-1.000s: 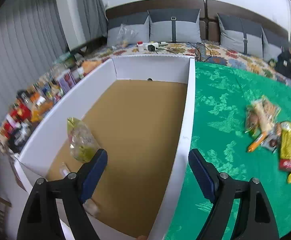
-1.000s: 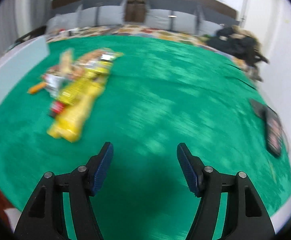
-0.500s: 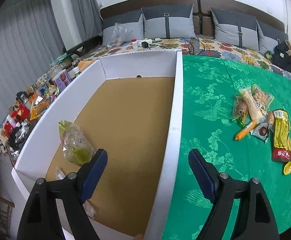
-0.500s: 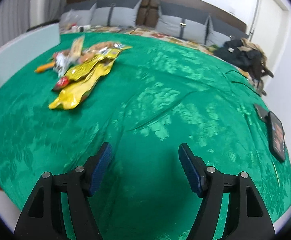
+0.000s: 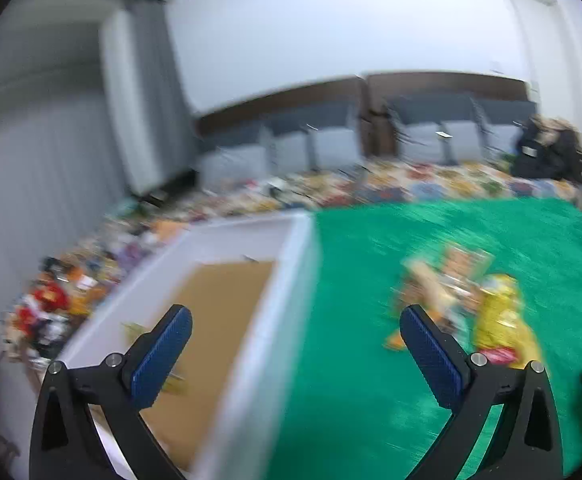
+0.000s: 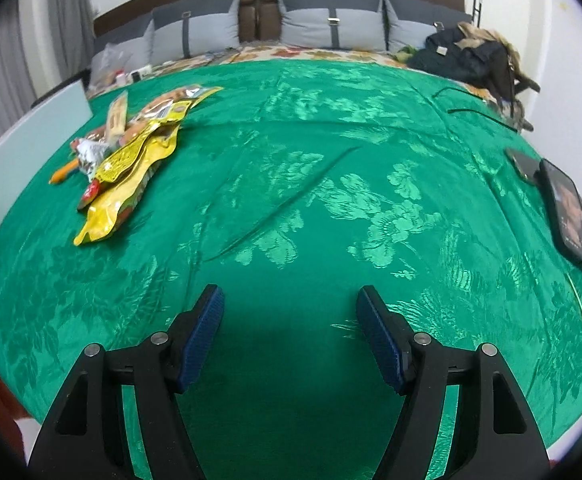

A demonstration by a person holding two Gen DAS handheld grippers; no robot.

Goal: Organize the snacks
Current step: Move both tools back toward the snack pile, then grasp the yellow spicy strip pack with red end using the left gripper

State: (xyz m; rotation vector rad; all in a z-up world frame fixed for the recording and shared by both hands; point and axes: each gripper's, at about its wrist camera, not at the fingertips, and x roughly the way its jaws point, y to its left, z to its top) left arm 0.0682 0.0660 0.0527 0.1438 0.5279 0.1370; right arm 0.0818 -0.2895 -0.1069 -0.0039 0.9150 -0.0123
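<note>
Both jaws are released: the left gripper [image 5: 296, 340] is spreading wider with nothing between its pads, straddling the white box [image 5: 291, 280] wall; the right gripper [image 6: 290, 336] hangs apart over bare green cloth [image 6: 331, 160], holding nothing. Farther off, the snack pile [image 6: 131, 152] lies on the cloth beside the box. Grey pillows [image 6: 331, 24] line the headboard beyond

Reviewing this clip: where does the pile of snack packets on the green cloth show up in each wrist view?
Left wrist: the snack pile is right of centre, blurred, just beyond the right fingertip, right of the white box.
Right wrist: the snack pile is upper left, sharp, far from both fingers.
Shared landmark: the grey pillows along the headboard.
</note>
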